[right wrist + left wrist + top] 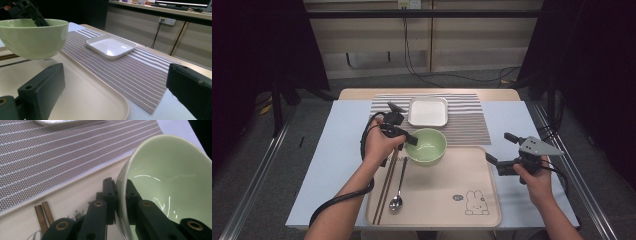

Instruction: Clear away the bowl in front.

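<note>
A pale green bowl (428,145) (170,185) (32,38) hangs slightly above the beige tray (452,180), lifted clear of it in the right gripper view. My left gripper (408,138) (121,195) is shut on the bowl's near-left rim, one jaw inside and one outside. My right gripper (499,152) (112,95) stands open at the tray's right edge, holding nothing. Wooden chopsticks (386,185) (44,216) and a metal spoon (398,192) lie on the tray's left side.
A striped grey placemat (462,120) (130,75) lies behind the tray with a white square dish (428,112) (111,46) on it. The tray (87,100) carries a rabbit drawing (476,202) at its front right. Light blue tabletop (337,150) surrounds everything.
</note>
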The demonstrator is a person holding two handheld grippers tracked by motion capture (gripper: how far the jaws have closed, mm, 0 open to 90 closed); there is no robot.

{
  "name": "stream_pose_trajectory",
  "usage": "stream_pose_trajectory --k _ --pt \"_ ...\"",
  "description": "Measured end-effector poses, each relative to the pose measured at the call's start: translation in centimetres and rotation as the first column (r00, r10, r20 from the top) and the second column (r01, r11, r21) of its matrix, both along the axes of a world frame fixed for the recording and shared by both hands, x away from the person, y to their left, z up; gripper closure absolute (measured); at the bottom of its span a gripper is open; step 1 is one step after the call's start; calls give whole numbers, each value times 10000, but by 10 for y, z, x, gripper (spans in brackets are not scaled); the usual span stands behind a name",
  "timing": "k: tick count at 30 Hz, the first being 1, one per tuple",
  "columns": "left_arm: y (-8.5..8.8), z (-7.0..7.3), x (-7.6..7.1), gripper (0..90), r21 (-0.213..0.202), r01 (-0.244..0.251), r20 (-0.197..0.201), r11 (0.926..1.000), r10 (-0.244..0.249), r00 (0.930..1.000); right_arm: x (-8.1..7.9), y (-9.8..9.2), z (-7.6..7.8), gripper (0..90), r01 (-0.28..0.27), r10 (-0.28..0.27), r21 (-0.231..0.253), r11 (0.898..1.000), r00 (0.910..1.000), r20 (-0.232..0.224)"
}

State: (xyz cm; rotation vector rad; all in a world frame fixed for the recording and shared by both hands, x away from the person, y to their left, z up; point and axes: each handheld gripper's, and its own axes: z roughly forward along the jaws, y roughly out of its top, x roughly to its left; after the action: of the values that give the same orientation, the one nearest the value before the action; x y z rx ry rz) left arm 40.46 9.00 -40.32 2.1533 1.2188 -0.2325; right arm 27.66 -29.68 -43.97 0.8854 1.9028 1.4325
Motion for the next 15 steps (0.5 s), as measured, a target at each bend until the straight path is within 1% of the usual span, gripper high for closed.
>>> stream_pose_trajectory --k 2,3,4,5,6,9,10,11,12,13,14,15 --pt "0 -1 -2 832 38 51 43 10000 -51 10000 0 0 0 18 15 -15 12 10000 10000 -15" --pt "0 -2 -3 832 19 148 -40 9999 -148 9999 0 0 0 18 17 -17 -3 10000 10000 -2" --pt "-1 -3 -5 832 104 41 56 9999 -42 10000 0 0 0 18 19 -19 14 10000 10000 -22" --pt "0 -4 -5 831 140 226 -48 9996 -226 9997 0 0 0 18 10 -10 13 10000 10000 -28" --pt "0 -5 -6 831 133 121 -12 9998 -121 9999 0 0 0 18 -37 37 -10 10000 10000 -2" --pt "2 -7 -9 831 225 288 -58 9993 -287 9996 0 1 0 18 -14 14 0 10000 10000 -19" --pt "1 -8 -10 831 273 182 15 9995 -183 9998 0 0 0 18 -25 25 -2 10000 10000 -16" --pt "2 -8 -10 831 334 351 -70 9988 -349 9994 0 0 0 18 -25 25 -12 10000 10000 -2" --pt "3 -9 -11 830 327 357 -56 9988 -355 9994 0 0 0 18 -13 13 -12 10000 10000 9" --pt "2 -9 -12 830 353 207 -24 9992 -207 9998 0 0 0 18 -28 28 -2 10000 10000 -5" --pt "3 -10 -13 830 279 204 -89 9994 -202 9998 0 0 0 19 -41 41 -8 10000 10000 -2" --pt "4 -11 -13 830 376 252 -48 9990 -250 9997 0 1 0 18 -2 2 6 10000 10000 -47"
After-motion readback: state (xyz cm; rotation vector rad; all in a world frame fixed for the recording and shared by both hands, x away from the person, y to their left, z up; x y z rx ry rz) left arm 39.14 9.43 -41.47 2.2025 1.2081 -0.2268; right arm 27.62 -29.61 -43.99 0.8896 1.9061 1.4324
